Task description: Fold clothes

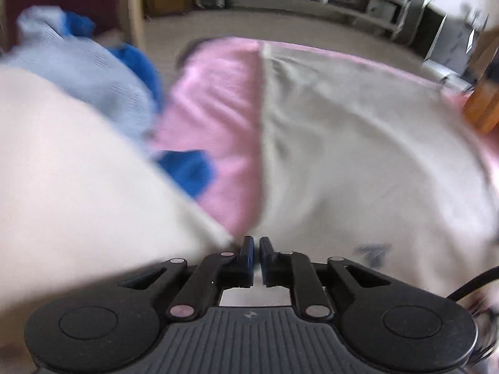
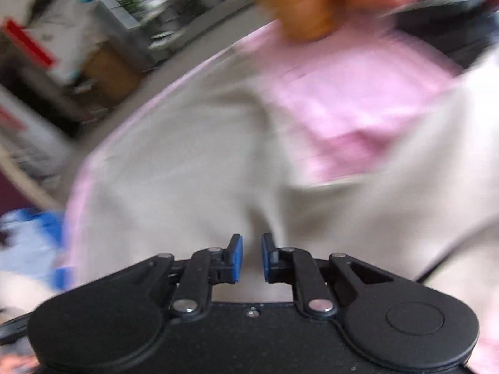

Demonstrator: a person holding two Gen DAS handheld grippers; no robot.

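Cream garment is gripped by nearly closed left gripper and right gripper, lower centre; fold unfinished; blue clothes upper left unfolded.

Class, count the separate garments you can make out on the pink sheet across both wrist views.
3, though blur may hide more: a cream garment spread over the pink sheet under both grippers, a light blue garment at far left, and a bright blue garment beside it.
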